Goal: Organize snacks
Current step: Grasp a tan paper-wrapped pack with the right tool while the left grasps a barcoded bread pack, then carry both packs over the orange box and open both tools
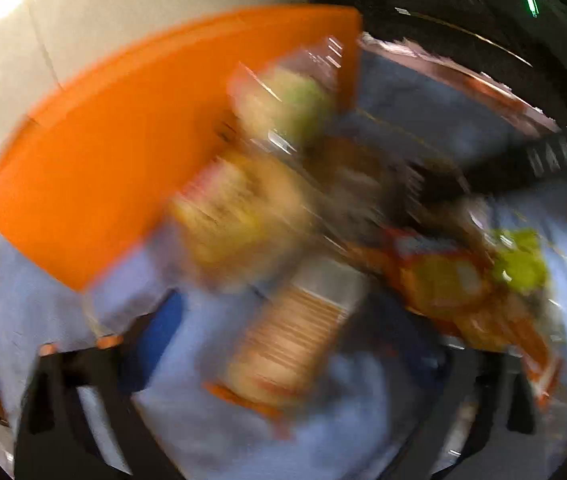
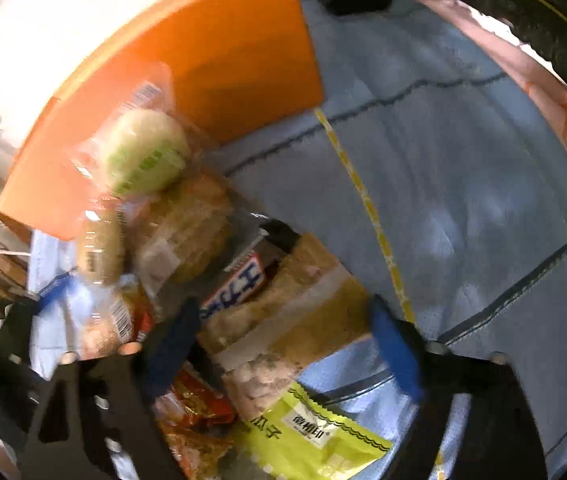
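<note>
The left wrist view is badly motion-blurred. An orange box point(image 1: 115, 152) stands at the left on a light blue cloth point(image 1: 243, 440), with a pile of snack packets point(image 1: 243, 208) beside it and a wafer packet point(image 1: 295, 332) between my left gripper's point(image 1: 283, 352) spread fingers. In the right wrist view the orange box point(image 2: 211, 56) stands at the top left. My right gripper point(image 2: 283, 344) is open over a clear packet of tan snacks point(image 2: 283, 320). A green-labelled round cake point(image 2: 147, 156), a blue-lettered bar point(image 2: 235, 288) and a yellow-green packet point(image 2: 315, 436) lie around it.
The blue cloth point(image 2: 463, 200) with a yellow stripe point(image 2: 371, 208) stretches to the right. A pink-orange table rim point(image 2: 543, 92) borders it at the far right. A dark arm or gripper point(image 1: 523, 164) reaches in from the right in the left wrist view.
</note>
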A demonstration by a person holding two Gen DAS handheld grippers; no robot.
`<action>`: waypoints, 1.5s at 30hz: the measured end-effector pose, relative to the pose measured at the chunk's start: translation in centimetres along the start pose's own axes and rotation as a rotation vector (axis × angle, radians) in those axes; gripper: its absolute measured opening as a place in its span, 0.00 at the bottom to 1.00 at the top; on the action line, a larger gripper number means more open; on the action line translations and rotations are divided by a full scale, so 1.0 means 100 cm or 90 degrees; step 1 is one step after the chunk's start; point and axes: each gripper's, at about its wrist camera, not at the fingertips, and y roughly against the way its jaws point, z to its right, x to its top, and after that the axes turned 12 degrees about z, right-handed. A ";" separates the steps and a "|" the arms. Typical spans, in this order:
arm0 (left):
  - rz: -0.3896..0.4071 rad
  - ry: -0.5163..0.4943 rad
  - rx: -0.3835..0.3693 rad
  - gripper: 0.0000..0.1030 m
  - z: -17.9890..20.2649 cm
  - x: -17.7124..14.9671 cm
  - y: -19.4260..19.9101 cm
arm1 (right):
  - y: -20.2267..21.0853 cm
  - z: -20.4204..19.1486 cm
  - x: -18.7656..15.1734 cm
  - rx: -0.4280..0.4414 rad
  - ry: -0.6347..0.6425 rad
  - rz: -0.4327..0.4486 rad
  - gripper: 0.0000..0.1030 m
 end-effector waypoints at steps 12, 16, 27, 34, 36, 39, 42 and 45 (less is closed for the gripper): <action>-0.023 0.190 0.025 0.34 -0.002 -0.005 0.047 | 0.055 -0.003 0.028 -0.010 0.059 0.082 0.00; 0.020 0.254 0.035 0.34 -0.010 -0.007 0.078 | 0.065 0.020 0.013 0.012 0.015 0.048 0.04; -0.034 0.290 0.054 0.34 -0.028 -0.031 0.056 | -0.001 0.028 -0.010 -0.041 -0.153 -0.016 0.86; -0.052 0.274 0.049 0.34 -0.024 -0.029 0.044 | 0.005 0.026 -0.007 -0.124 -0.086 0.007 0.28; -0.044 0.281 0.045 0.34 -0.024 -0.028 0.048 | 0.017 0.026 -0.004 -0.148 -0.045 0.040 0.27; -0.028 0.293 0.052 0.34 -0.026 -0.023 0.053 | 0.028 0.034 0.001 -0.142 -0.044 0.055 0.27; -0.015 0.297 0.070 0.34 -0.031 -0.021 0.067 | 0.047 0.037 0.004 -0.114 -0.056 0.081 0.27; 0.011 0.310 0.076 0.34 -0.036 -0.016 0.082 | 0.074 0.018 0.006 -0.108 0.020 0.141 0.27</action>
